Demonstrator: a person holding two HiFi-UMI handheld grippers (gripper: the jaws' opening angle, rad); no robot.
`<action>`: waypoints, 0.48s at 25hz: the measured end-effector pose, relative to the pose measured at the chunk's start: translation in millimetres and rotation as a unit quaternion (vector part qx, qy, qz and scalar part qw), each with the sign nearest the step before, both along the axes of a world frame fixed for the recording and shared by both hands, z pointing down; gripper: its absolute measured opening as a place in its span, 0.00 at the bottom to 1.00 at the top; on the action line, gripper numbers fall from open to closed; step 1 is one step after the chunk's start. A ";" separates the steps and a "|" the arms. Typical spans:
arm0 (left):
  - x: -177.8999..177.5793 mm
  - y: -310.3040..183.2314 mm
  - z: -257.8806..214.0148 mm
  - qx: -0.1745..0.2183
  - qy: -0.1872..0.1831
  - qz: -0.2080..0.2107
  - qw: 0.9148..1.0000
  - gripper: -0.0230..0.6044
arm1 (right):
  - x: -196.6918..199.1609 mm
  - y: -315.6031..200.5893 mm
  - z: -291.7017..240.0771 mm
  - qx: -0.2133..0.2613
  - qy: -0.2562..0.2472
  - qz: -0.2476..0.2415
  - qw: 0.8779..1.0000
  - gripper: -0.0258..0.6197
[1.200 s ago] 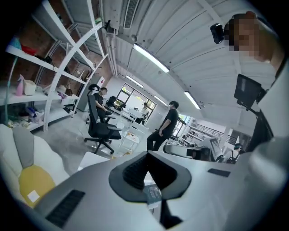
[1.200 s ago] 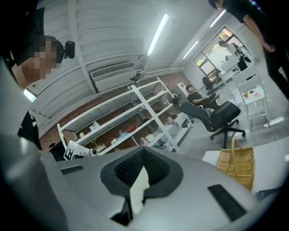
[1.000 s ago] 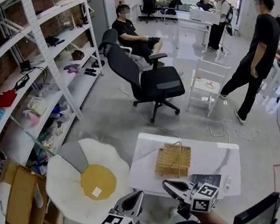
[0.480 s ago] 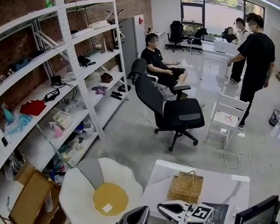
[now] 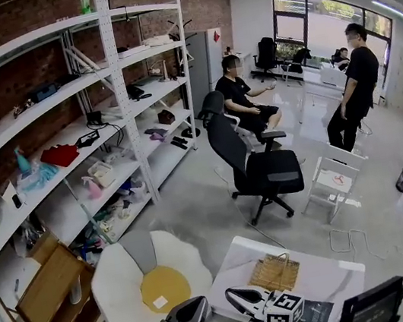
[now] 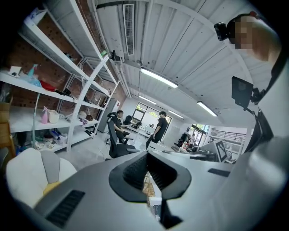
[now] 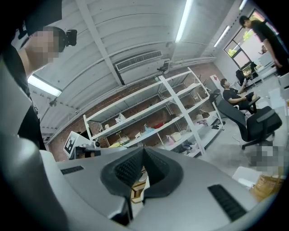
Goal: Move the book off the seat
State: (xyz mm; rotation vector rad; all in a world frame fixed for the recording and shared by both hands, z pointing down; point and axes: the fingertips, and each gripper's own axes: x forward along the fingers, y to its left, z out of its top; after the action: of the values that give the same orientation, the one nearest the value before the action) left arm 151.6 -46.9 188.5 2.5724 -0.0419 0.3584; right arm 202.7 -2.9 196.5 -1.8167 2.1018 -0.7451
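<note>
A woven basket (image 5: 275,273) with a hoop handle stands on the white bench (image 5: 332,278), just ahead and right of the right tongs (image 5: 230,295). What it holds cannot be made out. The book (image 5: 319,314), dark and flat, lies on the same bench close to the right of the right tongs, partly hidden behind that tool's marker cube (image 5: 284,311). It is not on the seat (image 5: 122,282). That seat, white and petal-shaped, stands just ahead and left of the left tongs (image 5: 201,302). Its yellow cushion (image 5: 164,286) carries only a small white slip (image 5: 159,302).

Both tongs are held low and side by side, pointing forward and nearly level, with their tips near each other. Each pair is closed, pads together, with nothing between them.

There are two tongs, one basket, one book and one white seat. Well beyond the tongs stands one empty black office chair (image 5: 261,173). Past it, one person sits (image 5: 243,99) and one stands (image 5: 354,87).
</note>
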 end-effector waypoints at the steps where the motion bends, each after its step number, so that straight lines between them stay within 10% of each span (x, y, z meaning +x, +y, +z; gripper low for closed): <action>1: -0.7 -3.4 -0.2 0.000 0.001 -0.003 1.000 0.04 | 1.5 -1.3 -0.7 0.001 0.000 0.002 1.000 0.06; 12: 3.0 -9.9 -4.2 0.001 -0.001 0.001 1.000 0.04 | 7.6 -1.5 -5.0 -0.002 0.002 0.010 1.000 0.06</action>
State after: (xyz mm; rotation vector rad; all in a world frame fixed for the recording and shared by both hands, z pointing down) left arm 154.6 -56.8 184.3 2.5741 -0.0402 0.3611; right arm 210.3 -4.4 191.5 -1.8397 2.0824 -0.7419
